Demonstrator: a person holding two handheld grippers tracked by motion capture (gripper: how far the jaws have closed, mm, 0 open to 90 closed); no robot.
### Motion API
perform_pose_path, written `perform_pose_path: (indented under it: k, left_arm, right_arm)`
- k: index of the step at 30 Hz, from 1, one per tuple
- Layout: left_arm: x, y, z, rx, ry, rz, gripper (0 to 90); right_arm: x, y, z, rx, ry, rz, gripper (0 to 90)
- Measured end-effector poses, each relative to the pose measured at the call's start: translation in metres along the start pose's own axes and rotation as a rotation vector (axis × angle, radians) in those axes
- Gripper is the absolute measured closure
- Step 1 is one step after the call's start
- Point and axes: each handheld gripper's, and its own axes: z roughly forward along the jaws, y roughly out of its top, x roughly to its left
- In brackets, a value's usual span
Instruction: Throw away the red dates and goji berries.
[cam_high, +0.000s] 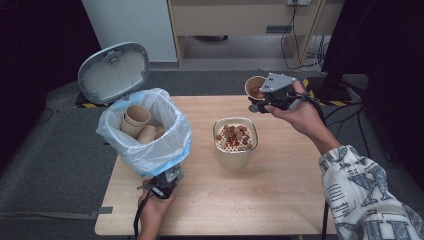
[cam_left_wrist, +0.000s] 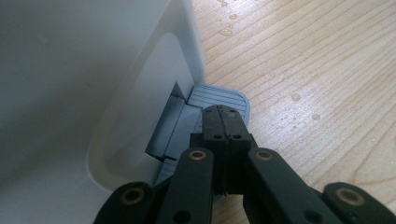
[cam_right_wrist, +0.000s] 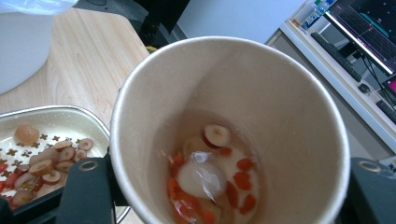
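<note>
Left hand (cam_high: 152, 207) enters from the near edge of the counter (cam_high: 260, 200), forearm low. Its left gripper (cam_high: 167, 181) points forward at the foot of the white pedal bin (cam_high: 145, 150); in the left gripper view the jaws are closed together, empty, tips resting on the grey pedal (cam_left_wrist: 219, 95).

Right hand (cam_high: 300, 116) is raised over the far right corner, wrist bent inward. The right gripper (cam_high: 263, 100) is clamped on a paper cup (cam_high: 254, 87) — held clear of the counter, tilted, with sliced red dates and liquid inside.

Mid-counter stands a strainer tub (cam_high: 235, 137) carrying fruit pieces. The bin's lid (cam_high: 114, 71) stands open; used paper cups (cam_high: 137, 120) lie in its liner bag.

Counter is light wood — water droplets (cam_left_wrist: 295, 97) near the pedal. Beyond: grey floor, cables, a wooden desk.
</note>
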Motion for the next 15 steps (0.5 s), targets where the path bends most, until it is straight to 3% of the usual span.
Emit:
perform_pose_path:
  k: [3, 9, 15]
  left_arm:
    - [0.000, 0.000, 0.000, 0.003, -0.001, 0.003, 89.6]
    - [0.001, 0.000, 0.000, 0.003, -0.002, 0.002, 89.6]
    - [0.001, 0.000, -0.001, 0.012, 0.003, 0.014, 89.6]
  right_arm:
    - [-0.001, 0.000, 0.000, -0.001, -0.008, 0.009, 32.9]
    - [0.004, 0.007, 0.001, -0.001, -0.022, -0.031, 32.9]
    - [0.011, 0.015, 0.001, 0.017, -0.065, -0.136, 32.9]
